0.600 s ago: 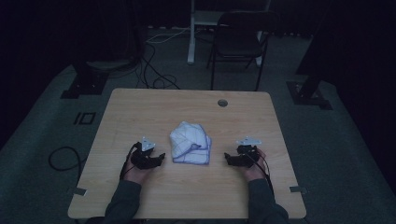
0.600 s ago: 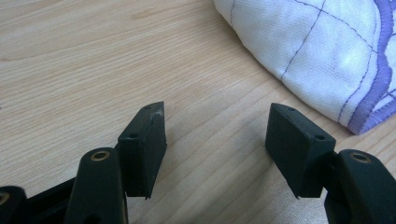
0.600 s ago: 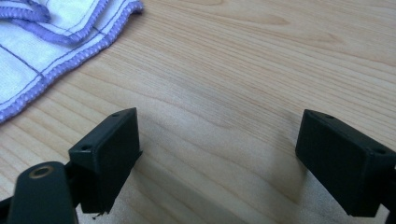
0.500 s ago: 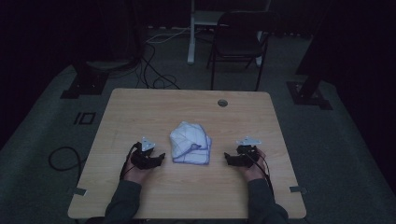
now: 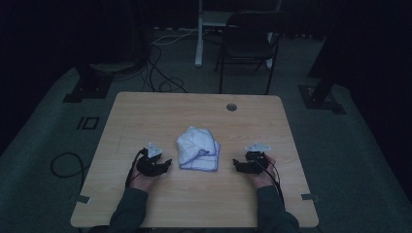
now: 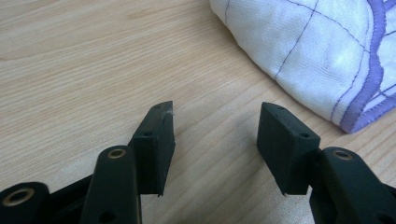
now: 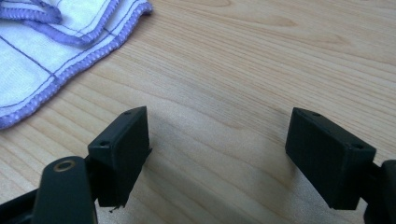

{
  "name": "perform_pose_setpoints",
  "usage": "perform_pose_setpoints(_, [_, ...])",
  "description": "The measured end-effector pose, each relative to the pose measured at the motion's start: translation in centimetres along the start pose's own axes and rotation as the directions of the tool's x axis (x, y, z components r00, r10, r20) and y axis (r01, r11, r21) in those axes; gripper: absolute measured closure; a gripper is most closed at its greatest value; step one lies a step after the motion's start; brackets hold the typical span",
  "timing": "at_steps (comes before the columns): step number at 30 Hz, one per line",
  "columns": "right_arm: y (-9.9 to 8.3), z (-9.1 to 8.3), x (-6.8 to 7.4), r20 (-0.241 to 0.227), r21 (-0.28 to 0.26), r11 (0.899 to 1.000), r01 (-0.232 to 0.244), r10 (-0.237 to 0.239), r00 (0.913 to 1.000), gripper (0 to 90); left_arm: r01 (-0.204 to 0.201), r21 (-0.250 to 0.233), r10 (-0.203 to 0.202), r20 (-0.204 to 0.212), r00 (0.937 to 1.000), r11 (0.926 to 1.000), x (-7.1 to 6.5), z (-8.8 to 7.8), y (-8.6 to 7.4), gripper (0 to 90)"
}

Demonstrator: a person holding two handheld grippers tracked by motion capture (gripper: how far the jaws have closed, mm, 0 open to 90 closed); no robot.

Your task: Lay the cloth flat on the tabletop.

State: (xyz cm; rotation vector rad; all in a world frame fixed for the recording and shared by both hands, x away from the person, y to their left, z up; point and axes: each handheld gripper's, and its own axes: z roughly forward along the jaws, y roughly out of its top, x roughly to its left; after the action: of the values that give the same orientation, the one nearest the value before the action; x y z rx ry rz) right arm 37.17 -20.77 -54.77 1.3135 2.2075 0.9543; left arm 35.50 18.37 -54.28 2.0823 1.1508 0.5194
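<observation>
Both grippers rest low over the wooden table [image 5: 145, 111], one on each side of the folded cloth [image 5: 198, 148]. Left gripper [image 5: 163, 165]: jaws spread apart, nothing between them, bare tabletop in the gap as seen in the left gripper view [image 6: 215, 126]. Right gripper [image 5: 239, 165]: jaws likewise spread wide and empty, only wood grain between them in the right gripper view [image 7: 217, 140].

Cloth: white fabric with thin purple grid lines and a purple stitched edge, folded into a small uneven stack, lying flat near the middle of the table. In the high view it sits between the two grippers, a little farther from the person than either. The left gripper is just beside the cloth's near left corner, not touching. The right gripper stands somewhat farther off, with clear table between its tips and the cloth.

Left gripper view: cloth [image 6: 317, 51] ahead and to the upper right of the jaws, apart from them. Right gripper view: cloth [image 7: 42, 51] at upper left, its stitched edge clear of the jaws.
</observation>
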Motion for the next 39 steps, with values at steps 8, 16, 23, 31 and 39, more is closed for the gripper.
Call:
perform_pose_setpoints(8, [0.2, -0.1, 0.1, -0.009, -0.008, 1.000, 0.016, -0.016, 0.9998, 42.3, 0.009, 0.003, -0.009, -0.005, 1.0000, 1.0000, 0.1, 0.0, 0.1, 50.6])
perform_pose_setpoints(16, [0.3, -0.1, 0.3, -0.012, -0.013, 1.000, 0.017, -0.017, 0.9998, 47.0, 0.022, 0.017, -0.022, 0.001, 0.9998, 0.9996, 0.2, -0.2, 0.1, 52.3])
perform_pose_setpoints(23, [0.7, -0.4, 1.4, -0.024, -0.045, 0.998, 0.043, -0.044, 0.9987, 52.3, 0.009, 0.020, -0.009, 0.029, 0.9995, 0.9998, -0.3, -0.6, 0.6, 53.2])
perform_pose_setpoints(31, [1.1, -0.5, 2.5, -0.065, -0.072, 0.996, 0.061, -0.066, 0.9957, 59.7, -0.015, -0.008, 0.016, 0.052, 0.9985, 0.9998, -1.0, -1.2, 1.5, 54.0])
perform_pose_setpoints(39, [1.4, -0.1, 4.3, -0.089, -0.077, 0.992, 0.100, -0.107, 0.9902, 60.8, -0.058, -0.020, 0.059, 0.071, 0.9957, 0.9981, -1.9, -0.9, 2.8, 54.4])
